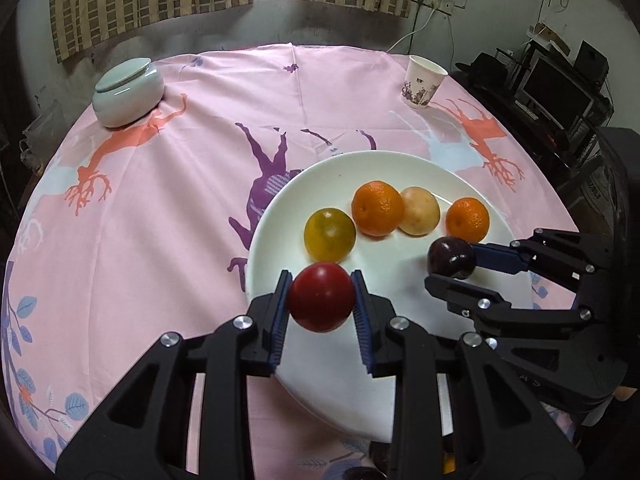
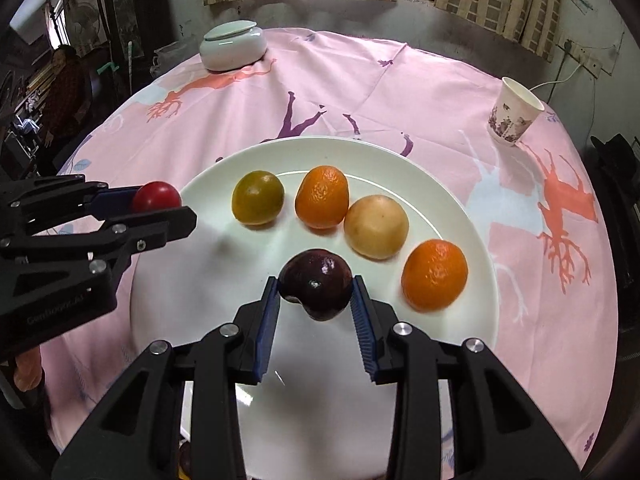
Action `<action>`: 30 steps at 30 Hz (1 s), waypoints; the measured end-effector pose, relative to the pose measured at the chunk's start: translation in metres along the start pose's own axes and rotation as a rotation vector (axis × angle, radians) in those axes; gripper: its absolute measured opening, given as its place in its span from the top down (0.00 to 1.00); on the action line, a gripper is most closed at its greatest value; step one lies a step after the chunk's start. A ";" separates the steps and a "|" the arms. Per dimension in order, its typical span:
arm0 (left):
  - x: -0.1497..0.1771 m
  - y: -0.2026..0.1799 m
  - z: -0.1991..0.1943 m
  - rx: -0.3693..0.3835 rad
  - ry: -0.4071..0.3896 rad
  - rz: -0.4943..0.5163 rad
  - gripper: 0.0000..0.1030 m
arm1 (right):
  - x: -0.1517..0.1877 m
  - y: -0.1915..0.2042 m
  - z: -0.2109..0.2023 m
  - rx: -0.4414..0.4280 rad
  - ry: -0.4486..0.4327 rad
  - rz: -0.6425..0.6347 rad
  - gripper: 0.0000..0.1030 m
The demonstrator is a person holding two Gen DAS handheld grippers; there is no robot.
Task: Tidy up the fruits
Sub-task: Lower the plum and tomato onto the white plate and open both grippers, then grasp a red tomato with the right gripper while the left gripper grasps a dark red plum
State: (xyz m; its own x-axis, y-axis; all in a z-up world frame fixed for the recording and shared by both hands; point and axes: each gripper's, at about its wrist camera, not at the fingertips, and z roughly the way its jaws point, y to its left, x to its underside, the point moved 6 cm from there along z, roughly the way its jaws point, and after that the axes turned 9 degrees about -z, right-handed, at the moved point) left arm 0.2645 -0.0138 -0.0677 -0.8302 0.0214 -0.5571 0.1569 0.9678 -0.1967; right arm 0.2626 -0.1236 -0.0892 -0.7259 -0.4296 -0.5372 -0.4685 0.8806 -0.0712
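Note:
A white plate [image 1: 344,168] [image 2: 224,320] on the pink tablecloth holds a yellow-green fruit [image 1: 329,234] [image 2: 258,197], two oranges [image 1: 377,209] [image 1: 467,219] [image 2: 321,197] [image 2: 434,274] and a pale yellow fruit [image 1: 420,211] [image 2: 376,227]. My left gripper [image 1: 322,298] [image 2: 160,204] is shut on a red fruit [image 1: 321,297] [image 2: 156,196] and holds it over the plate's left edge. My right gripper [image 2: 316,286] [image 1: 454,264] is shut on a dark purple fruit [image 2: 316,283] [image 1: 451,257] over the plate's near right part.
A lidded pale green jar [image 1: 128,92] [image 2: 233,45] stands at the far left of the round table. A paper cup [image 1: 423,82] [image 2: 514,111] stands at the far right. Dark shelves with electronics [image 1: 560,88] stand beyond the table's right edge.

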 end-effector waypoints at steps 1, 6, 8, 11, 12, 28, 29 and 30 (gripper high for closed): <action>0.000 0.000 0.002 -0.001 0.002 -0.001 0.71 | -0.003 0.000 0.005 0.000 0.008 -0.006 0.65; 0.000 0.003 0.009 0.002 0.013 -0.007 0.71 | -0.008 0.000 0.021 -0.010 0.041 -0.019 0.65; 0.000 0.002 0.011 0.003 0.016 -0.004 0.71 | -0.009 0.001 0.024 -0.009 0.044 -0.022 0.64; -0.001 -0.002 0.010 0.002 0.011 0.003 0.59 | -0.010 0.000 0.025 0.007 0.050 -0.023 0.58; -0.002 -0.003 0.006 0.007 0.001 0.003 0.53 | -0.011 -0.001 0.022 0.024 0.043 -0.024 0.50; 0.116 -0.003 -0.105 -0.023 -0.172 0.013 0.05 | 0.148 0.003 -0.106 0.126 -0.026 0.071 0.36; 0.126 0.001 -0.102 -0.043 -0.160 0.014 0.05 | 0.161 0.003 -0.109 0.127 -0.029 0.100 0.36; 0.136 0.004 -0.101 -0.054 -0.146 0.015 0.05 | 0.174 0.002 -0.112 0.123 -0.036 0.130 0.36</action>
State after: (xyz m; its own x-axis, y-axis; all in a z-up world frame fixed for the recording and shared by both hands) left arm 0.0980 0.0185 -0.0633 -0.7407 0.0029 -0.6718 0.1365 0.9798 -0.1462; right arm 0.0793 -0.2186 -0.0888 -0.7569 -0.3048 -0.5781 -0.3048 0.9471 -0.1002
